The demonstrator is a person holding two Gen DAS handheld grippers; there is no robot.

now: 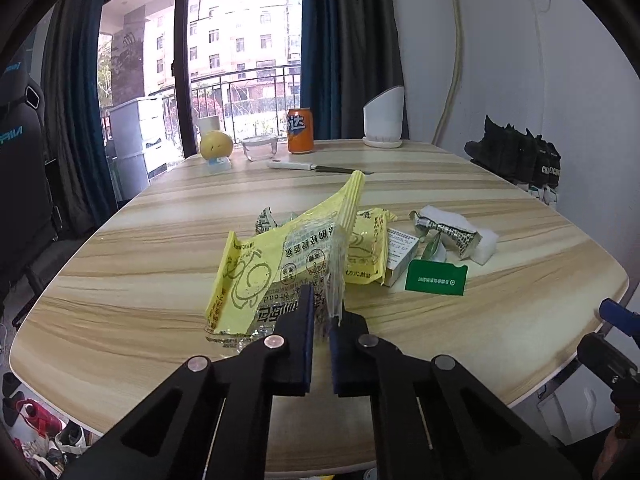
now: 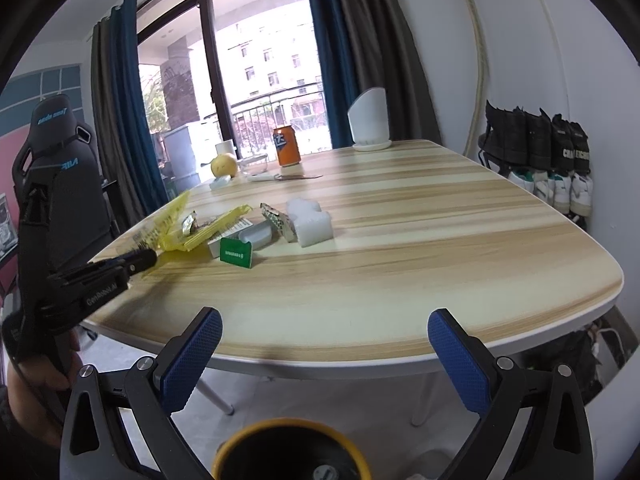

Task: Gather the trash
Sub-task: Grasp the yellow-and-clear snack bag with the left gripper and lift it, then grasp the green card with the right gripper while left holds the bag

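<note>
On the wooden table (image 1: 460, 184), near its left front edge, the left gripper (image 1: 320, 320) has its jaws pressed together on the clear plastic edge of a yellow wrapper (image 1: 288, 256), whose far end sticks up off the tabletop. Behind and to the right of it lies more trash in a loose cluster: a second yellow wrapper (image 1: 366, 248), a small white box (image 1: 400, 252), a green card (image 1: 436, 278) leaning against the box, a crumpled foil wrapper (image 1: 452, 234) and a white foam block (image 1: 484, 246) just beyond it. At the far edge stand an orange can (image 1: 301, 131), a yellow fruit (image 1: 216, 145), a clear container (image 1: 262, 148) and a white holder (image 1: 383, 118), with a knife (image 1: 316, 167) lying in front of the can. From the right wrist view, the right gripper (image 2: 324, 344) hangs off the near edge of the table with its blue pads (image 2: 192, 356) wide apart and nothing between them; a yellow-rimmed bin (image 2: 292, 452) shows directly below it. A hand (image 2: 40, 376) grips the left tool's handle at the left of that view.
</note>
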